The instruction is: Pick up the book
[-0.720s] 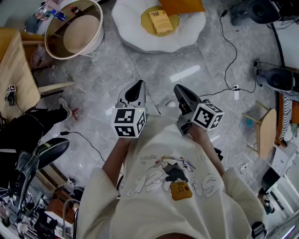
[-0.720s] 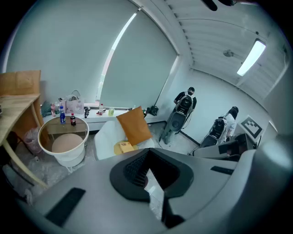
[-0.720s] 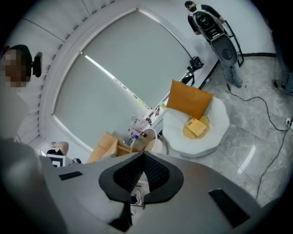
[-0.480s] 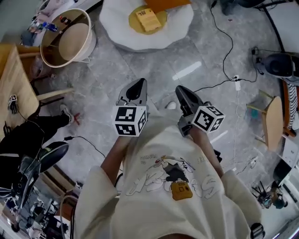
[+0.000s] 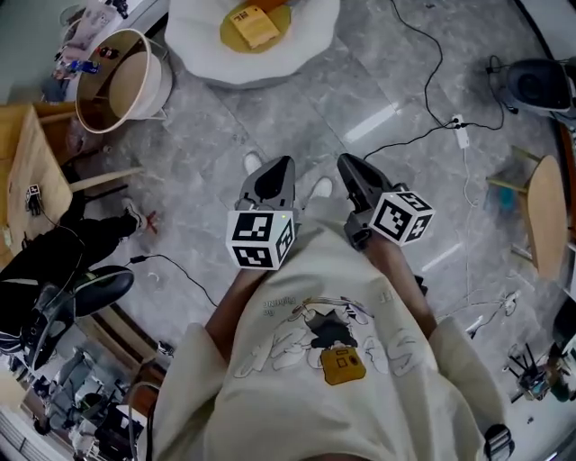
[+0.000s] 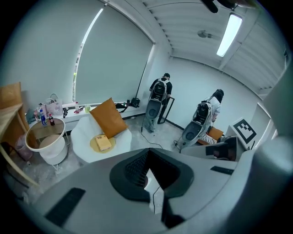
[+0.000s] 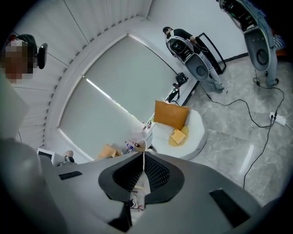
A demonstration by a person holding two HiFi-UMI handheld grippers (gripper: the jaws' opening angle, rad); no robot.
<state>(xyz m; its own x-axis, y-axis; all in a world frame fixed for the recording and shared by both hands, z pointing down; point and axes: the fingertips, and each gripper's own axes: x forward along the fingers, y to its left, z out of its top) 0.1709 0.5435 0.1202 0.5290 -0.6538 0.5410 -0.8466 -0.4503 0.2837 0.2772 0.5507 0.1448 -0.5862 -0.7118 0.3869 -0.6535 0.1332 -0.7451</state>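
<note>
The book (image 5: 255,25) is yellow and lies flat on a round yellow pad on the seat of a white chair (image 5: 202,49) at the top of the head view. An orange cushion (image 6: 109,118) leans behind the book (image 6: 104,142) in the left gripper view. My left gripper (image 5: 274,173) and right gripper (image 5: 348,167) are held side by side in front of the person's chest, over the grey floor and well short of the chair. Both are shut with nothing between the jaws. The right gripper view shows the book (image 7: 178,135) far ahead, beyond the closed tips (image 7: 143,155).
A round side table (image 5: 121,72) with bottles stands left of the chair, next to a wooden table (image 5: 27,171). Cables and a power strip (image 5: 462,135) cross the floor on the right. Two people (image 6: 160,87) stand by machines at the far wall.
The chair with the book has slid up and to the left in the head view, and the person's white shoes now show below the grippers. Both grippers stay shut, held together.
</note>
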